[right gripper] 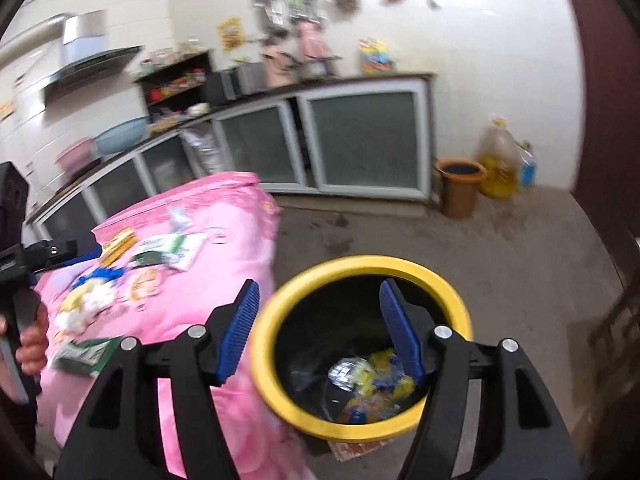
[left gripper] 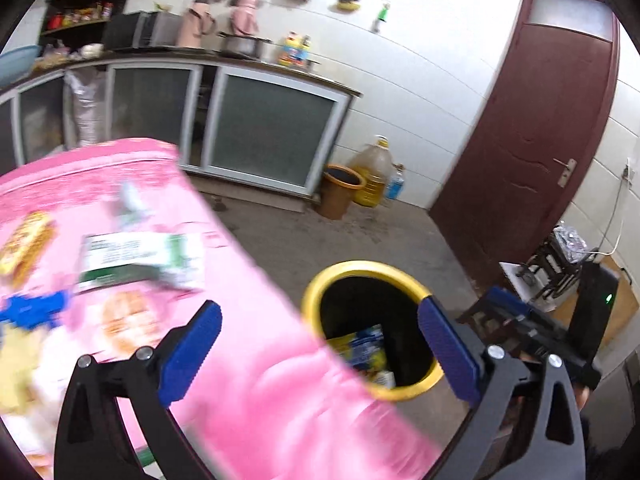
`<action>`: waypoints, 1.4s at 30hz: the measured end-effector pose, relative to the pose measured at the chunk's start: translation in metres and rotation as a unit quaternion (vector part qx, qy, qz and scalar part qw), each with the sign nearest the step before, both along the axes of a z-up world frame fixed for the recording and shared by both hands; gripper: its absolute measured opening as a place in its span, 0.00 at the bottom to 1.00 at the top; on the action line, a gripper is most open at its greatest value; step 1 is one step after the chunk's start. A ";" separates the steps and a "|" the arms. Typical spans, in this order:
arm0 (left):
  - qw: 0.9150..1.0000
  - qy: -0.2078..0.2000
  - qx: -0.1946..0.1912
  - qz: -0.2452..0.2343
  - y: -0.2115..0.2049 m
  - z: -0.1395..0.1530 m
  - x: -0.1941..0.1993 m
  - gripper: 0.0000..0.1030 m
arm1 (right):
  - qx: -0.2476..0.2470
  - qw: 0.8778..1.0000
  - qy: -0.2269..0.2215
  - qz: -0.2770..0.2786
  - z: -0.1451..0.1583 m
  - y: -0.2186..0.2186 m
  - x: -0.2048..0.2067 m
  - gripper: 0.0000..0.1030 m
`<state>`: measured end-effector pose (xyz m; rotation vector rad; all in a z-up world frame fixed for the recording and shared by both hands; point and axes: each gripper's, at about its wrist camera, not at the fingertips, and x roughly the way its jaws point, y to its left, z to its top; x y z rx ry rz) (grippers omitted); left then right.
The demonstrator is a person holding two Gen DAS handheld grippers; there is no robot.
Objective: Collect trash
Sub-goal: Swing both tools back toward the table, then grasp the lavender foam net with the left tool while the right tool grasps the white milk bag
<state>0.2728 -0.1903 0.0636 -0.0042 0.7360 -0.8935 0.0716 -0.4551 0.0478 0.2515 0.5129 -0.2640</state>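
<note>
right claw (right gripper: 320, 332) ribbed pads parted, empty | left claw (left gripper: 320, 352) wide, empty | round yellow-rimmed bin (right gripper: 280, 300) holds crinkled wrappers (right gripper: 372, 384)

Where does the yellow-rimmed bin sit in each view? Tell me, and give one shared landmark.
Left wrist view: yellow-rimmed bin, lower centre-right, between the open jaws, beside the pink tablecloth.
Right wrist view: yellow-rimmed bin, lower centre, below the open jaws, wrappers inside.
Shared landmark: the orange bucket beside the cabinet on the floor.
</note>
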 end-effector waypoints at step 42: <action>0.938 0.018 0.323 0.126 0.314 -0.062 0.217 0.92 | -0.215 0.836 0.293 0.411 -0.039 0.217 0.347 0.79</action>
